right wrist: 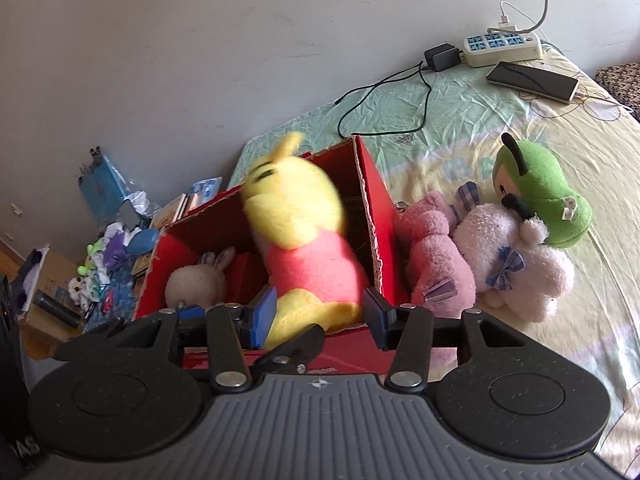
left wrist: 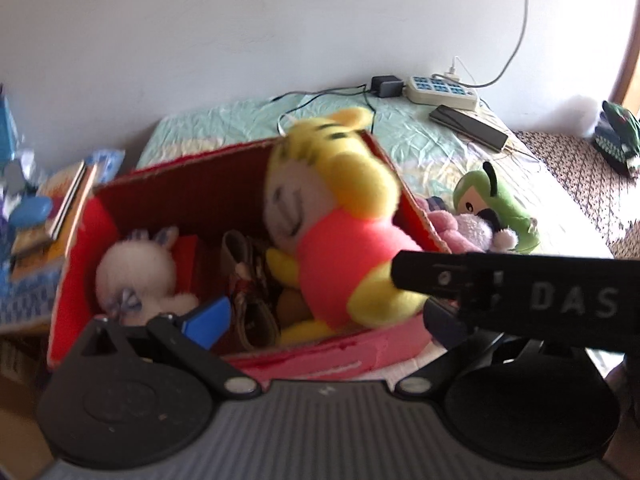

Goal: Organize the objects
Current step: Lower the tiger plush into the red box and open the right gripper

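Now right gripper (right wrist: 320, 318) fingers apart astride yellow plush (right wrist: 304, 240) in red box (right wrist: 374, 200); left gripper (left wrist: 320, 320) — cannot tell.

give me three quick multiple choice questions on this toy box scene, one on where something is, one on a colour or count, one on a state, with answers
1. Where is the green plush?
A. in the red box
B. on the bed beside the box
C. on the floor

2. What colour is the tiger plush's shirt?
A. blue
B. green
C. pink

3. How is the right gripper?
A. open
B. shut on the phone
C. out of view

Answers:
1 B, it lies on the sheet right of the red box.
2 C, the torso is pink below the yellow head.
3 A, both blue pads stand apart around the plush's foot.
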A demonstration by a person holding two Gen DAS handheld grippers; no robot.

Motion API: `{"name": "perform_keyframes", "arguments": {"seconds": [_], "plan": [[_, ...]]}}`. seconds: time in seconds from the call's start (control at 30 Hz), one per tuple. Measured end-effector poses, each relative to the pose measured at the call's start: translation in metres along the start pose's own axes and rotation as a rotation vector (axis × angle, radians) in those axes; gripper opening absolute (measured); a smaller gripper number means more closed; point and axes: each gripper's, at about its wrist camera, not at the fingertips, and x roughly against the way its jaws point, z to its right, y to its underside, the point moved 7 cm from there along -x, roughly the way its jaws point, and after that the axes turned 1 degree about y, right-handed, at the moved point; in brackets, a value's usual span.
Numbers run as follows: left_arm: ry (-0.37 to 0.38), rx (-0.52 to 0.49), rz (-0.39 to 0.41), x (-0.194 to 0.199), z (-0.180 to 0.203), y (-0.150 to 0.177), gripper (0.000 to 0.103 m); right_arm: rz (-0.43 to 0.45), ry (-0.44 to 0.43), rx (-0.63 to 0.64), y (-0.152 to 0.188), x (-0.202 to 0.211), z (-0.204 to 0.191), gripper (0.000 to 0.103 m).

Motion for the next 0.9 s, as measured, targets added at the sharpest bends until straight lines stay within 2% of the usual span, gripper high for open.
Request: {"name": "perform_keyframes", "arguments": {"seconds": [0.1,0.23,0.4,0.9], "plan": [[-0.054,0.024,-0.014,0.002,-0.001,0.003,0.103,-0.016,-0.030,0.001,0.000,0.004,0.004,0.051],[-0.073,0.085,-0.039,0.007,-0.001,0.007,0.102,-0.029,-0.071,0.017,0.000,0.013,0.009,0.051],[-0.158,0.093,-0.046,0.015,0.007,0.012,0.102,-0.054,-0.122,0.022,0.000,0.020,0.019,0.051],[-0.239,0.166,-0.118,0.002,0.037,0.030,0.102,-0.156,-0.205,0.044,0.005,0.018,0.052,0.051]]}}
